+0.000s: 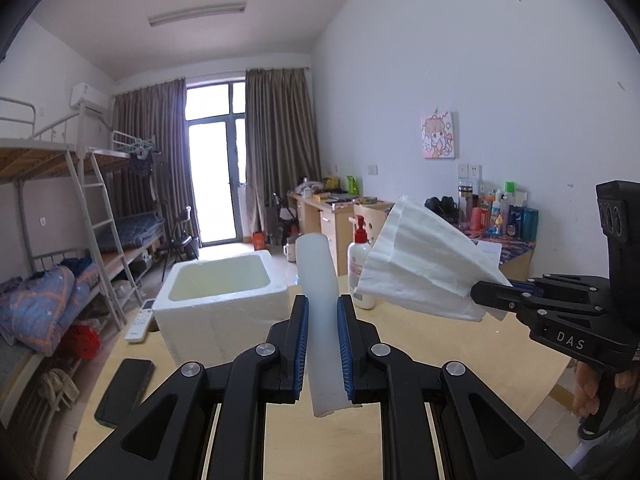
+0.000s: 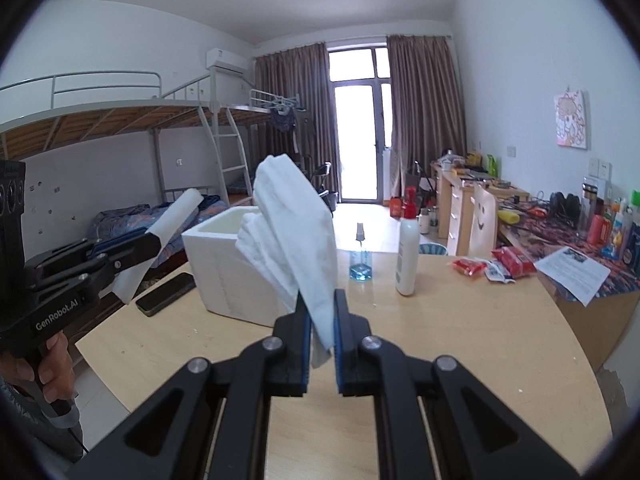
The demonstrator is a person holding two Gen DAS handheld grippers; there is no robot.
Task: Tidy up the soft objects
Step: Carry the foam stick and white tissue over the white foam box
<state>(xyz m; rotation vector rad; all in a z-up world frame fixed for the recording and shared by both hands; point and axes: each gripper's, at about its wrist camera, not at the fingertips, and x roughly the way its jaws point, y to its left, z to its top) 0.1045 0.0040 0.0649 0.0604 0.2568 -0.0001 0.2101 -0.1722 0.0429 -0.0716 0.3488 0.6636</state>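
Blue-padded jaws of the left gripper [image 1: 323, 344] were clamped on a translucent white roll [image 1: 318, 304], whose long axis ran straight ahead toward twelve o'clock, tilted slightly up. From those jaws the white foam box [image 1: 224, 300] sat on the wooden table [image 1: 420, 360] at about eleven o'clock, near and open-topped, so the left hand was judged the nearer of the two to it. At three o'clock in the left wrist view the right gripper [image 1: 486, 294] was pinched shut on a folded white tissue [image 1: 424, 264] that fanned up toward ten o'clock. In its own view, the box [image 2: 228, 264] stood beyond the tissue at eleven o'clock. A lotion bottle [image 2: 408, 256] stood at one o'clock.
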